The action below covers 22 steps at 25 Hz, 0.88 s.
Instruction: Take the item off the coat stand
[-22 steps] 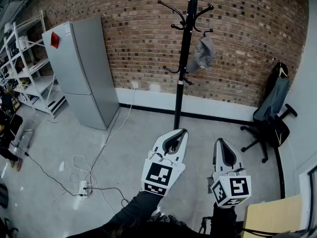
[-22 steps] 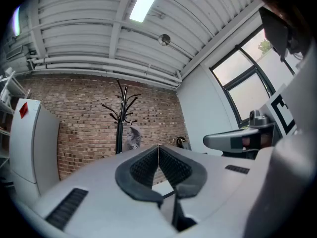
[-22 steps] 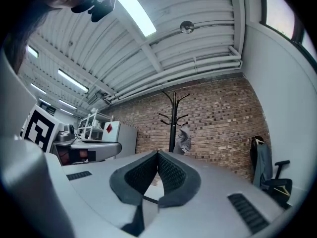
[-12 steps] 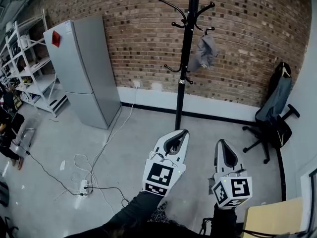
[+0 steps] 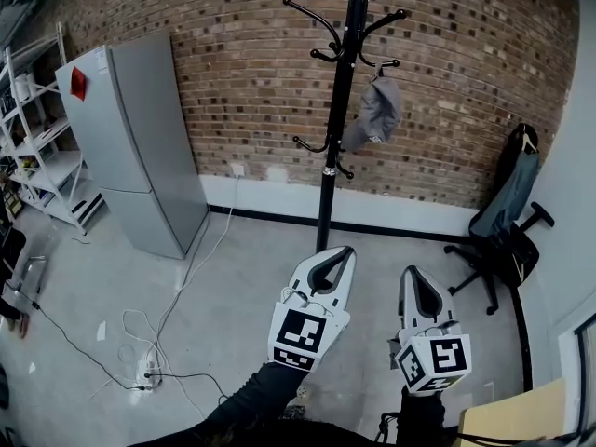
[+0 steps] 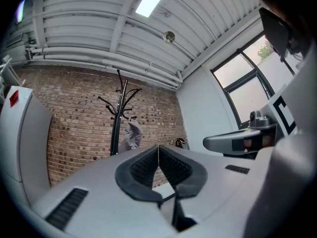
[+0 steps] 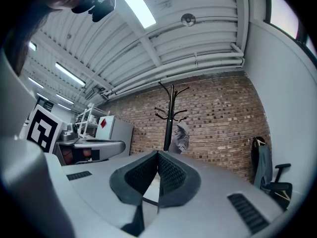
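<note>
Head view: grey cap (image 5: 375, 112) hangs on stand (image 5: 333, 128) hook. Looks soft, light, floppy; prob. best pinched near hook. Left gripper (image 5: 343, 250) & right gripper (image 5: 411, 270) jaws closed, empty.

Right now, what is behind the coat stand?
A brick wall with a pale strip along its foot. The grey item hanging on the coat stand hides some bricks.

Grey floor (image 5: 242, 287): coat stand (image 5: 337, 110), fridge (image 5: 130, 147), office chair (image 5: 498, 240), power strip (image 5: 144, 372) w/ cables.
</note>
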{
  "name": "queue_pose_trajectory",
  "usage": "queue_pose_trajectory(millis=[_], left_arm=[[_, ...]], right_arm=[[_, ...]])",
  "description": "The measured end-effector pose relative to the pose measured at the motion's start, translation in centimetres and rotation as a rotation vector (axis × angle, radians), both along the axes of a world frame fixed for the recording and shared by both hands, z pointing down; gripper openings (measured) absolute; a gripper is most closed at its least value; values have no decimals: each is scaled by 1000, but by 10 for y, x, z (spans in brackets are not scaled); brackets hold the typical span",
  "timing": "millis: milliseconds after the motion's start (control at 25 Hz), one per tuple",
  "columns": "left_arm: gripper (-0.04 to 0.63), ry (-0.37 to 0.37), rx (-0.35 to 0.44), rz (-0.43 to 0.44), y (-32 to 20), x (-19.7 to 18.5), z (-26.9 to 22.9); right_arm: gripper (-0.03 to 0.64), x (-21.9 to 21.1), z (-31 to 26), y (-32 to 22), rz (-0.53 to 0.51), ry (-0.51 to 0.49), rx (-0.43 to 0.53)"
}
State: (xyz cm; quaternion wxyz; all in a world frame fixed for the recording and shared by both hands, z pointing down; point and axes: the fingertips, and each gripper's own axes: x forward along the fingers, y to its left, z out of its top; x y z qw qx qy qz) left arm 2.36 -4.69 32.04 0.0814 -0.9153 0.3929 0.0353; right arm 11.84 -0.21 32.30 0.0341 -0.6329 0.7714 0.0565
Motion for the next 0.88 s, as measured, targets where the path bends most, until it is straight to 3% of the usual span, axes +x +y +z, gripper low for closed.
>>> queue_pose_trajectory(millis=[200,880], left_arm=[[14,-40,43,-8,-46,2,-4],[14,-41,43,45,-165,-9,-4]], right_arm=[[9,1,1,-47,10,2,-6],[9,-6,0,-162,61,-2,12]])
